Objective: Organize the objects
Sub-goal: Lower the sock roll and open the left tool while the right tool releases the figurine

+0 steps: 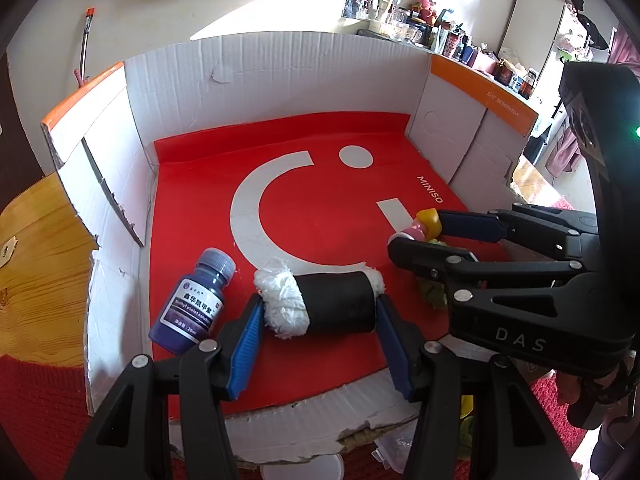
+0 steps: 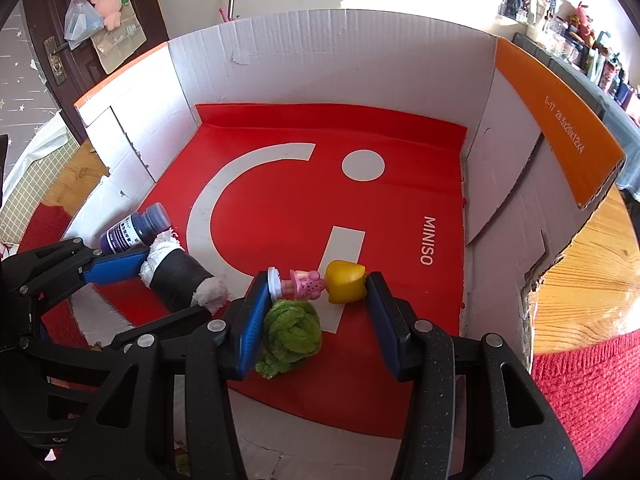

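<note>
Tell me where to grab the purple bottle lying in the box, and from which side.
Grip the purple bottle across its body, pads on its two long sides, coming from above. It lies flat with the cap toward the back wall, and the black roll sits close on one side.

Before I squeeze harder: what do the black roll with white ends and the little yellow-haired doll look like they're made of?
Black roll with white ends: seemingly matte black wrap or foam around fibrous white wadding; the ends look frayed and soft. Yellow-haired doll: apparently hard moulded plastic, smooth and slightly glossy. Both guesses rest on surface look only.
</note>
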Demonstrator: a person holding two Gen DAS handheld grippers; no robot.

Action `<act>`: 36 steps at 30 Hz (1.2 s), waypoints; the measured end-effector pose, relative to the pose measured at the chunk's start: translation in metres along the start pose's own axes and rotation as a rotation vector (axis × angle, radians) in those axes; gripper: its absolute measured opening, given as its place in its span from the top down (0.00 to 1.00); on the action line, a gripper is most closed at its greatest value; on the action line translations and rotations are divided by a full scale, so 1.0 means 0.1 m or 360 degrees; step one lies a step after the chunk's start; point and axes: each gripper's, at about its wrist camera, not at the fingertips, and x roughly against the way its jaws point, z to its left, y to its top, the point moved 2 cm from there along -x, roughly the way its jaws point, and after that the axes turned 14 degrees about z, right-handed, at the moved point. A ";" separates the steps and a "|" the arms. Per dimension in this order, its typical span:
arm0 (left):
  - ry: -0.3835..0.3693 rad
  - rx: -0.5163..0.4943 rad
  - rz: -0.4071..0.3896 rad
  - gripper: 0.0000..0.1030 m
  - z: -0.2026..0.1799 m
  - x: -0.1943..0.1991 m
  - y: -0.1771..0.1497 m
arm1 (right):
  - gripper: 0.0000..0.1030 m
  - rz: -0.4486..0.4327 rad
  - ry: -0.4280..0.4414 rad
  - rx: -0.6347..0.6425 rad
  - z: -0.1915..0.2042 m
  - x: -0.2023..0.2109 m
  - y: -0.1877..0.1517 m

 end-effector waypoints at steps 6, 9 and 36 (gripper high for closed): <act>-0.0001 -0.0001 0.0000 0.44 0.00 0.00 0.00 | 0.55 0.0000 0.0004 0.0002 0.00 0.00 0.00; 0.0000 0.0001 -0.0004 0.44 0.00 0.00 0.00 | 0.55 0.0000 0.0011 0.0002 0.01 0.00 0.00; 0.0032 0.0001 -0.0040 0.28 -0.01 0.13 -0.07 | 0.49 -0.0043 0.0077 -0.0013 0.04 0.17 -0.07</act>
